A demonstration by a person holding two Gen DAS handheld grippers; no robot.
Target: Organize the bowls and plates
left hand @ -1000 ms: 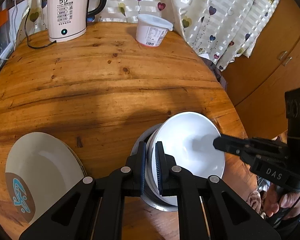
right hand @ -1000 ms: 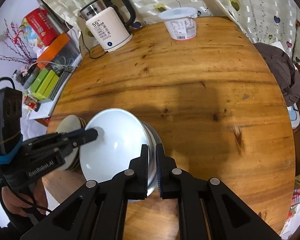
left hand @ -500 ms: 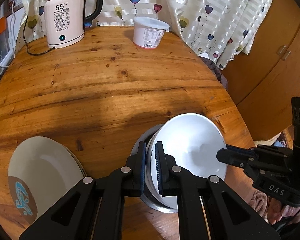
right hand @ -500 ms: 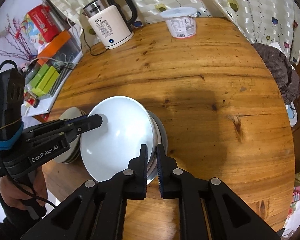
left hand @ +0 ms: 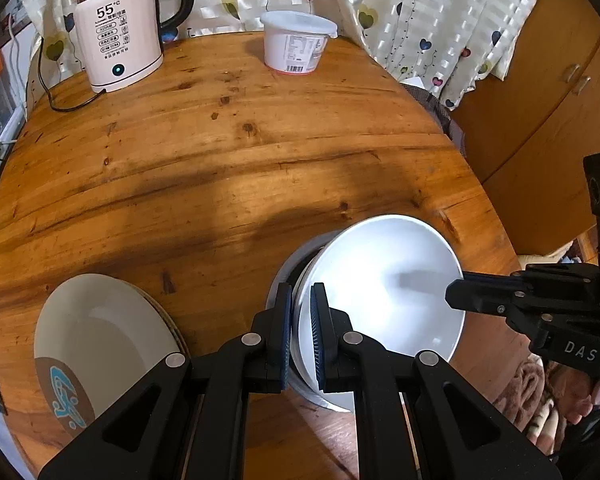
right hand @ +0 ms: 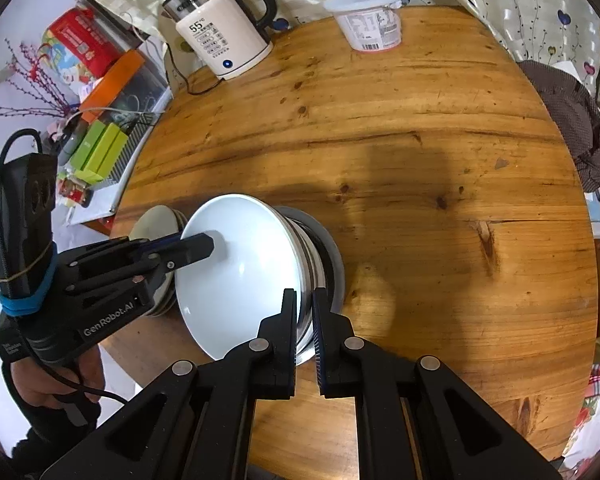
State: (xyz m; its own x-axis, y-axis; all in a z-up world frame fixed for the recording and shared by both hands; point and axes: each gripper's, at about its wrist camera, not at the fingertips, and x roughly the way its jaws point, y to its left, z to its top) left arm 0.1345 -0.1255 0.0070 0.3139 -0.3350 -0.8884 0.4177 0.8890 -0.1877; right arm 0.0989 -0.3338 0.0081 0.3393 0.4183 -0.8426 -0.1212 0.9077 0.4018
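Note:
A white bowl (left hand: 384,280) sits tilted on top of a nested stack near the table's front edge, with a steel bowl (left hand: 283,276) outermost. My left gripper (left hand: 301,300) is shut on the white bowl's left rim. My right gripper (left hand: 454,292) comes in from the right, shut on the opposite rim. In the right wrist view the white bowl (right hand: 240,276) fills the lower middle. There my right gripper (right hand: 306,300) pinches its rim, and my left gripper (right hand: 204,246) grips the far side. A stack of cream plates (left hand: 100,336) lies left of the bowls.
At the back of the round wooden table (left hand: 240,160) stand a pink-white kettle (left hand: 118,44) with its cord and a lidded white tub (left hand: 296,46). Boxes and clutter (right hand: 100,120) sit beyond the left edge, and a dark cloth (right hand: 572,120) hangs off the right.
Both grippers keep their hold on the white bowl's rim. Both views have tilted slightly, and the bowl has barely shifted over the stack.

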